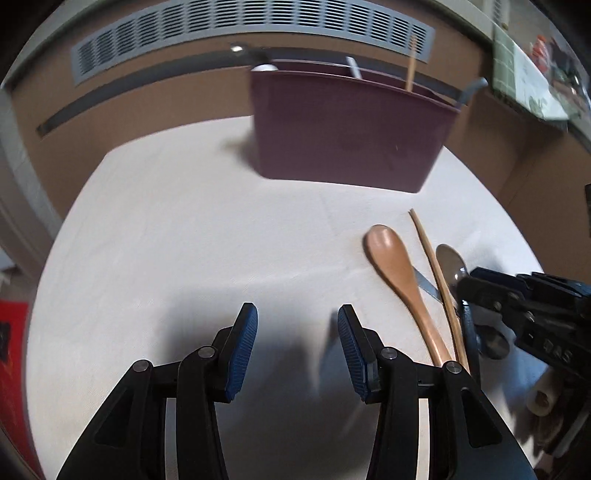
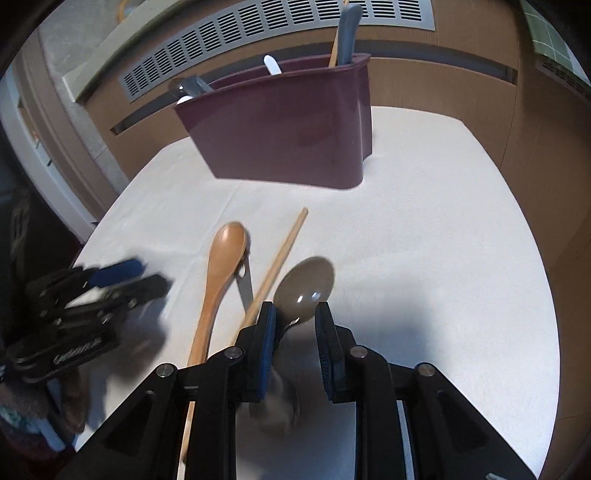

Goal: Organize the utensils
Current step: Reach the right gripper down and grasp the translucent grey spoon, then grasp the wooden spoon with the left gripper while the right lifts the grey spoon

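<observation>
A maroon utensil holder stands at the far side of the white table and has several handles sticking out of it. On the cloth lie a wooden spoon, a single chopstick and a metal spoon. My right gripper is open and low over the metal spoon. The spoon's neck runs between its jaws, and the pads stand apart from it. My left gripper is open over bare cloth, left of the utensils, with nothing between its fingers.
A flat grey metal handle lies under the wooden spoon and chopstick. A blurred metal shape shows under the right jaws. A vent grille runs along the brown wall behind the holder. The table edge curves round on the left.
</observation>
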A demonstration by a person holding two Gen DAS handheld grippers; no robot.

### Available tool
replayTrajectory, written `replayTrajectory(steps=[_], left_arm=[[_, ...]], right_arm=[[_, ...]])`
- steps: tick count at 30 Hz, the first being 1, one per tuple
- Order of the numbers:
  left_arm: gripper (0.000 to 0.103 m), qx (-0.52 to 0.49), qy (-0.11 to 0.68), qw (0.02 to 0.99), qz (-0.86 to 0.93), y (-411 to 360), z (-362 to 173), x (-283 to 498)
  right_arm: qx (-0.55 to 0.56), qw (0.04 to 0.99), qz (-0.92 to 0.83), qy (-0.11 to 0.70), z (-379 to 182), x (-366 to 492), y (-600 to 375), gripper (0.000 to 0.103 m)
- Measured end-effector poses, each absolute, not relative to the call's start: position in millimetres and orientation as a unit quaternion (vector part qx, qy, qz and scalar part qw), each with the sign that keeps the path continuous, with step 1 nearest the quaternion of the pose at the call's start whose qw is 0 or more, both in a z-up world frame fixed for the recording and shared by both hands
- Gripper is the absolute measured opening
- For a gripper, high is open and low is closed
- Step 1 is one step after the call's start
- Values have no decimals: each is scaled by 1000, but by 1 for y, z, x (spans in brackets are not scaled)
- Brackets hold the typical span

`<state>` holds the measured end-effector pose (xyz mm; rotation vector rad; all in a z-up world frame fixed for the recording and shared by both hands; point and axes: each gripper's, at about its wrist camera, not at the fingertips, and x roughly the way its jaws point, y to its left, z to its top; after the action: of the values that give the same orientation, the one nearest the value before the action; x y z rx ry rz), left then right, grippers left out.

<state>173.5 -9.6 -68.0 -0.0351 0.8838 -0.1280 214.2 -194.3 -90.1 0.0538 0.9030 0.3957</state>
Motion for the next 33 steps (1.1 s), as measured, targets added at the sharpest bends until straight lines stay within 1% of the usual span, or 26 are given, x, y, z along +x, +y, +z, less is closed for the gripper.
replayTrajectory(steps=[6,8,10,13,15,23,28,33], left_arm=[[46,-46,426,901,-73,0,-61,169],[46,-50,427,899,-81,-1,-61,169],[46,-50,428,899,-85,-4,-61,168],[46,-50,430,897,-85,-6,-62,168],[46,-50,433,896,-83,-8,-63,169],[46,-37,442,892,-86,-21,-67,172],[46,-28,445,889,-98,-36,-66,175],[46,-28,452,883,-126,-54,-66,174]], right_arm=[[-24,885,168,435,-89,225,-168,29],[-50,888,164,427,-89,225,-158,35],[-56,891,166,418,-90,227,-155,36],[-52,889,174,421,-89,231,-159,35],[-62,887,180,420,-88,230,-161,31],[-89,896,161,405,-88,213,-204,30],[-60,896,152,413,-91,211,-236,29],[-67,900,148,405,-93,210,-232,30]])
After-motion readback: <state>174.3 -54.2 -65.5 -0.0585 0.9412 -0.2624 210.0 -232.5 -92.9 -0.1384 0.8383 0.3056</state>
